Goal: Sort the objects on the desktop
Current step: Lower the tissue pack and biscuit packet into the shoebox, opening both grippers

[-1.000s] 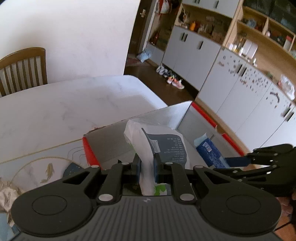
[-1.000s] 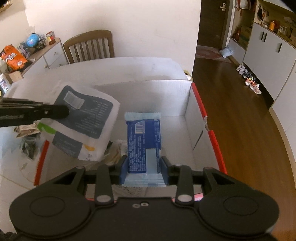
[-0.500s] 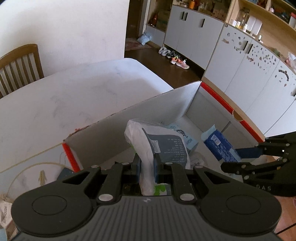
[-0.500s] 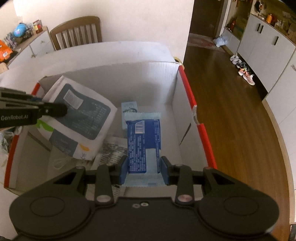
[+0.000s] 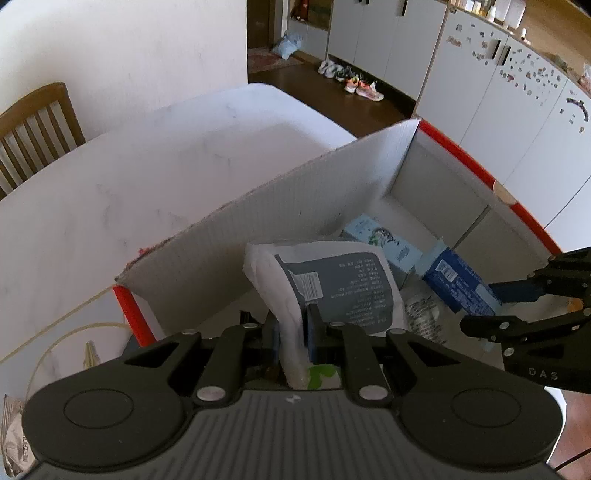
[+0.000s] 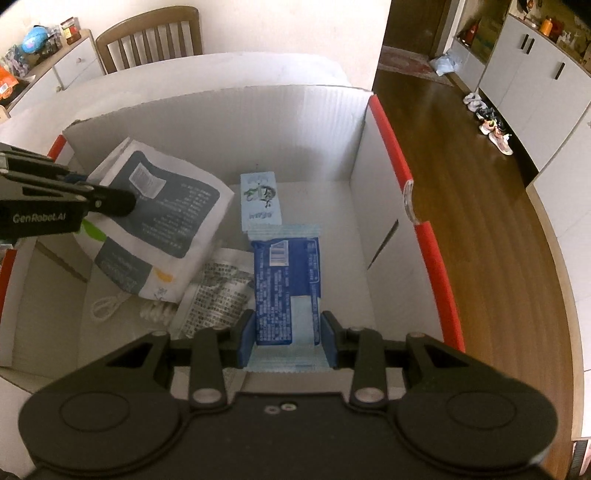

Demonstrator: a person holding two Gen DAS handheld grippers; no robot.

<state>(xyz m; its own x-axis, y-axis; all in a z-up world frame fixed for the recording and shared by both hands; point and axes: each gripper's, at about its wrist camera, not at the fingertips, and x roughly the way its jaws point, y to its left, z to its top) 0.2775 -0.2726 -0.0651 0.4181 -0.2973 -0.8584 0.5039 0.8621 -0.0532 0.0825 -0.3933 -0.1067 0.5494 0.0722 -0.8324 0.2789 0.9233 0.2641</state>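
Gripping a white pouch [image 5: 334,291] with a grey-blue printed panel, the left tongs [image 5: 291,332] were squeezed nearly together on the pouch's folded edge, and the pouch hung tilted over the left part of an open cardboard box [image 6: 258,122]. From the other camera the same left tongs [image 6: 110,201] came in from the left edge, their black arm lying across the pouch [image 6: 162,221].

The right tongs [image 6: 288,332] were clamped on a blue packet [image 6: 286,284] with pale blue crimped ends, one blue pad on each long side, and the packet pointed forward above the middle of the box floor. In the left camera's view those right tongs [image 5: 495,306] reached in from the right with the blue packet [image 5: 454,284] at their tip.

On the box floor lay a small pale blue carton [image 6: 260,201] near the far wall, just beyond the held packet's front end. A clear wrapper with grey print [image 6: 214,291] lay under the lower corner of the pouch, and a coil of white cord [image 6: 110,304] lay left of it. The box had white corrugated walls with red edging [image 6: 424,236] on its right side and sat on a white marbled worktop [image 5: 129,184]. A wooden chair [image 6: 151,35] stood at the far end, and shoes [image 5: 351,75] lay on the dark wood floor by the cabinets.
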